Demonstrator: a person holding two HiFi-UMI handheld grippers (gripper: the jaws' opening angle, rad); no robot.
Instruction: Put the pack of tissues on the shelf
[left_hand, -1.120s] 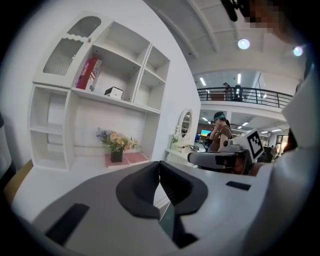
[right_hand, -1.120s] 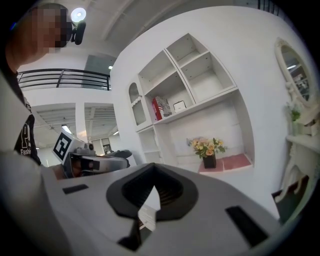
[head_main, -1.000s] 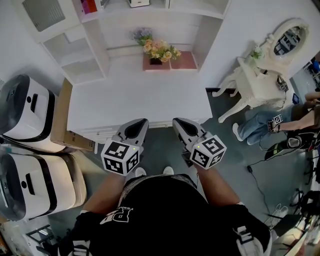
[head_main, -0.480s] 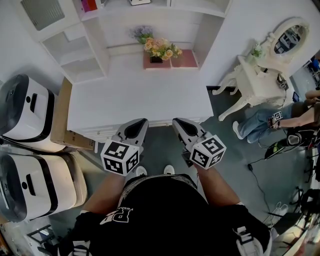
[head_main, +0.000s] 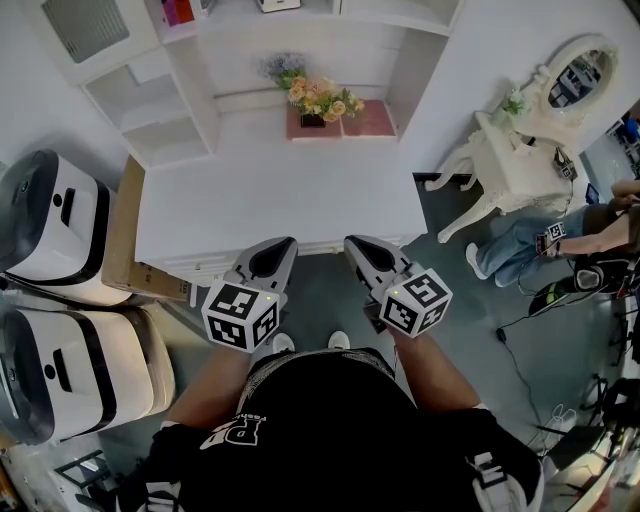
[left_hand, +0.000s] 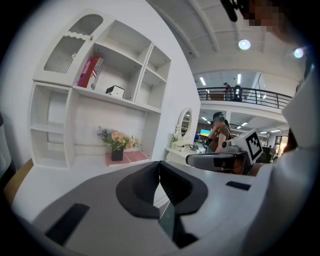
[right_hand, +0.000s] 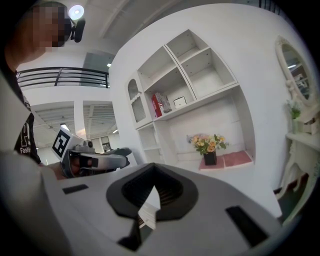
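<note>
Left hand-held gripper (head_main: 281, 244): clenched, jaws meeting at the tips with nothing between them, held at the near edge of the surface (head_main: 280, 195).
Right hand-held gripper (head_main: 353, 243): clenched and empty too, just beside the left one and level with it.
Pack of tissues: in neither gripper. The likeliest item is a red pack (left_hand: 90, 72) leaning tilted in an upper compartment of the shelf (left_hand: 125, 102), though I cannot tell for sure.
White box (left_hand: 115, 91): on the same shelf board, right of the red pack.
Flowers (head_main: 318, 98): in a dark pot at the back of the surface, under the shelf.
Pink flat pieces (head_main: 367, 118): lying by the pot — one runs under it.
Left of the surface: a cardboard box (head_main: 124, 232).
</note>
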